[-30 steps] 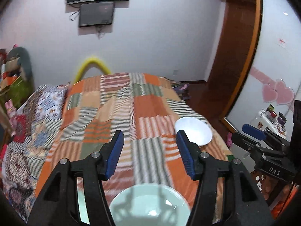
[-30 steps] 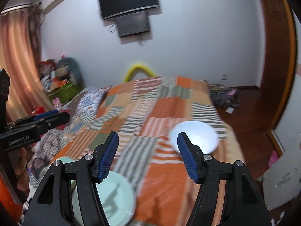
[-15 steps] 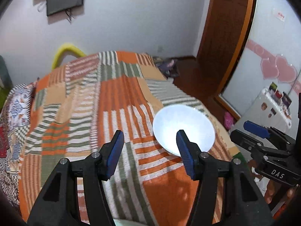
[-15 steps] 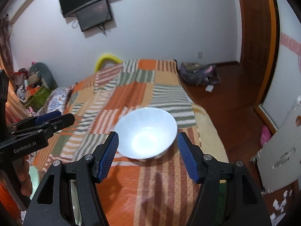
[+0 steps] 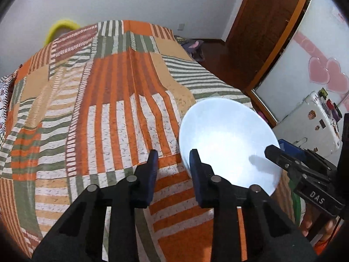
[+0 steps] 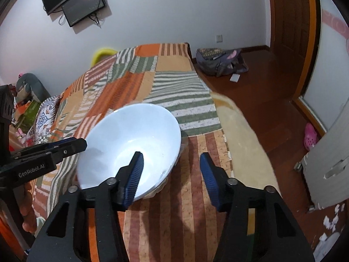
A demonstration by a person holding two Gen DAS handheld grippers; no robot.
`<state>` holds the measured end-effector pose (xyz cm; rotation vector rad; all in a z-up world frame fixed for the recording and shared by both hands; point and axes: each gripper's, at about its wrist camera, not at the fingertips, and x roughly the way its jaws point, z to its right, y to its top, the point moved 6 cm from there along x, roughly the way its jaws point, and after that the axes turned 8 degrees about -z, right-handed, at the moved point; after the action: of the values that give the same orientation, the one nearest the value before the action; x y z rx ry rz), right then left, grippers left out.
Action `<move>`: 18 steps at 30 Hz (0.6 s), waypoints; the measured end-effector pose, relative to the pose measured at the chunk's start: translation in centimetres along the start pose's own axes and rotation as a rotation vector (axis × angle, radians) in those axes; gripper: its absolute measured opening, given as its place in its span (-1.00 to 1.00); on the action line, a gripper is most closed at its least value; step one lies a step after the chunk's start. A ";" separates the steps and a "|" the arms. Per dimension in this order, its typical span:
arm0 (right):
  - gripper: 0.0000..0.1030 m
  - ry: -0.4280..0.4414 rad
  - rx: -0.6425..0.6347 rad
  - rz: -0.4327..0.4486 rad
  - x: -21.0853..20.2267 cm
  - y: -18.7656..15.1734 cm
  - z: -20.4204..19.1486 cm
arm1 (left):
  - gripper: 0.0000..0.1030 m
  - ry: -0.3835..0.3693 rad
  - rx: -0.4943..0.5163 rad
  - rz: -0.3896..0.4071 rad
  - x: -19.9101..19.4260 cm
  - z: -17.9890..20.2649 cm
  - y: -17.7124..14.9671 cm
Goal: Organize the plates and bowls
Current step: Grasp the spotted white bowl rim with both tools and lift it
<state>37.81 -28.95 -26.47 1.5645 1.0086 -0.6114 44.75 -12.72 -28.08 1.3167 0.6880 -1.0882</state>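
sitting on the striped bedspread (image 6: 178, 91) near its right edge, the white bowl (image 6: 139, 137) is upright. the left gripper (image 5: 172, 159) has a narrow gap, holding nothing, beside the bowl rim. the right gripper (image 6: 171, 166) is spread wide, its left finger (image 6: 135, 172) over the bowl.
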 end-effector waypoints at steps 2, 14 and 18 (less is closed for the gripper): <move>-0.24 0.017 0.011 -0.022 0.9 0.0 0.2 | -0.52 -0.012 0.001 -0.010 0.6 0.2 0.0; -0.54 0.037 -0.011 -0.059 1.5 -0.3 -0.8 | -0.78 -0.017 0.029 -0.053 2.0 1.3 -0.3; -0.54 0.045 -0.012 -0.055 0.8 -0.5 -1.1 | -0.78 -0.024 0.028 -0.051 0.9 1.5 -0.8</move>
<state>37.64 -27.69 -27.11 1.5501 1.0900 -0.6096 44.09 -14.26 -28.95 1.3141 0.6937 -1.1564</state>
